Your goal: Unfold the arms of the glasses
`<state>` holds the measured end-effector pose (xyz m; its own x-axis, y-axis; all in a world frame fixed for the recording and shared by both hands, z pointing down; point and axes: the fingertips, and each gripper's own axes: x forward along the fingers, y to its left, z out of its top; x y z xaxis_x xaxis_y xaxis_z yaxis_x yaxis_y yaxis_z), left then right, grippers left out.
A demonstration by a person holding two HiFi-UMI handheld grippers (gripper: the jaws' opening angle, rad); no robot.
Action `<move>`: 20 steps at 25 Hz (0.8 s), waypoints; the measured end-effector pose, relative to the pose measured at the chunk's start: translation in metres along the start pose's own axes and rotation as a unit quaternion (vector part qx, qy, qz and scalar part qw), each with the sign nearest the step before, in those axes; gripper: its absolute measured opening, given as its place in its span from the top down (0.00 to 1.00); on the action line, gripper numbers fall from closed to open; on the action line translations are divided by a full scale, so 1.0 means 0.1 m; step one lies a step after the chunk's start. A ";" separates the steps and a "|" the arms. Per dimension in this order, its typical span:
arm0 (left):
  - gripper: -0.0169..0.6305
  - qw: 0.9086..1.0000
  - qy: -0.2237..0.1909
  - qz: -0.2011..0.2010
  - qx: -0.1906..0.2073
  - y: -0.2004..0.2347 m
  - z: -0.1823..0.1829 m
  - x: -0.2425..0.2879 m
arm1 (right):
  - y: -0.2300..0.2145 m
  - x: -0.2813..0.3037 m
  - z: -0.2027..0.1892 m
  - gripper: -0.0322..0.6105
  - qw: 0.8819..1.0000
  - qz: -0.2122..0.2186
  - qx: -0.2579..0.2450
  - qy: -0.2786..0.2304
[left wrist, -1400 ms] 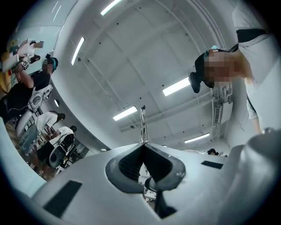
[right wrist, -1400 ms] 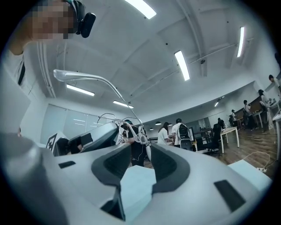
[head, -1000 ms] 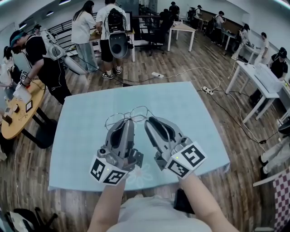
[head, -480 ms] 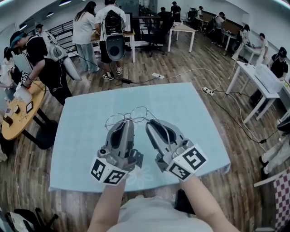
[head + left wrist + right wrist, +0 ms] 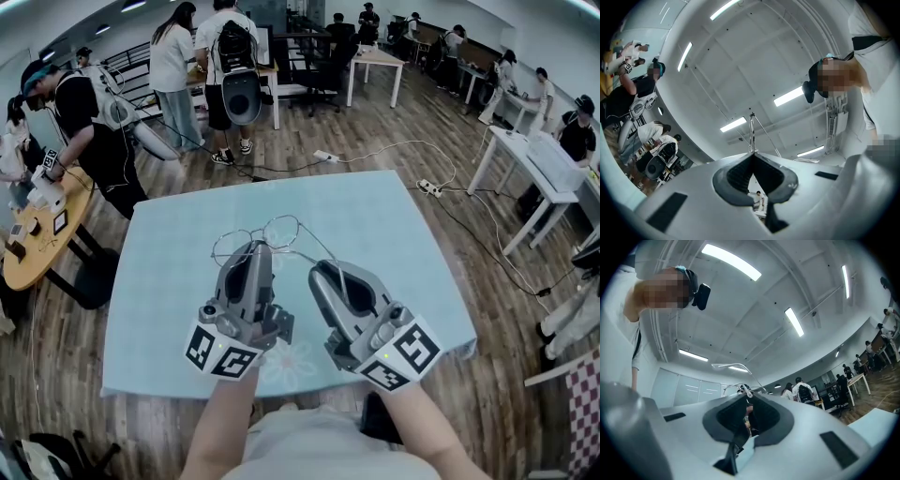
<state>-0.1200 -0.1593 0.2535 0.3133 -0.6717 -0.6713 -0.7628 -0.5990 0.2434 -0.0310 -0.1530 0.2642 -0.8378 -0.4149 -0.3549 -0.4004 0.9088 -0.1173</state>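
Thin wire-rimmed glasses [image 5: 257, 234] are held in the air over the light blue table [image 5: 403, 234]. My left gripper [image 5: 253, 247] is shut on the frame near the lenses; in the left gripper view the wire [image 5: 751, 131] rises from the closed jaws. My right gripper [image 5: 322, 267] is shut on one arm [image 5: 313, 246], which slants out from the frame's right end. In the right gripper view that arm's curved tip [image 5: 727, 365] sticks out past the pinching jaws. Both grippers point upward, away from the table.
Several people stand beyond the table's far edge [image 5: 216, 56]. A round wooden table [image 5: 33, 239] with a person at it is on the left. White desks [image 5: 539, 164] stand at the right, and cables with a power strip [image 5: 427, 186] lie on the wood floor.
My right gripper has drawn back towards me and to the right, swinging the glasses arm out from the frame. The left gripper and the lenses have barely moved.
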 end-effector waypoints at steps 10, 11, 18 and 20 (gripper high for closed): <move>0.96 1.000 -0.005 0.005 0.000 0.02 -0.01 0.01 | 0.15 -0.14 0.08 0.88 0.992 0.052 0.087 -0.069; 0.96 1.000 -0.005 0.005 0.000 0.02 -0.01 0.01 | 0.17 -0.15 0.10 0.88 0.990 0.057 0.100 -0.078; 0.96 1.000 -0.006 0.006 0.001 0.01 0.00 0.03 | 0.47 -0.21 0.24 0.89 0.976 0.113 0.143 -0.119; 0.96 1.000 -0.005 0.005 0.000 0.02 -0.02 0.03 | 0.56 -0.22 0.25 0.89 0.974 0.128 0.140 -0.124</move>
<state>-0.1196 -0.1635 0.2539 0.3005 -0.6733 -0.6756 -0.7655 -0.5928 0.2504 -0.0256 -0.0918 0.2424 -0.7676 -0.1813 -0.6148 -0.0445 0.9719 -0.2311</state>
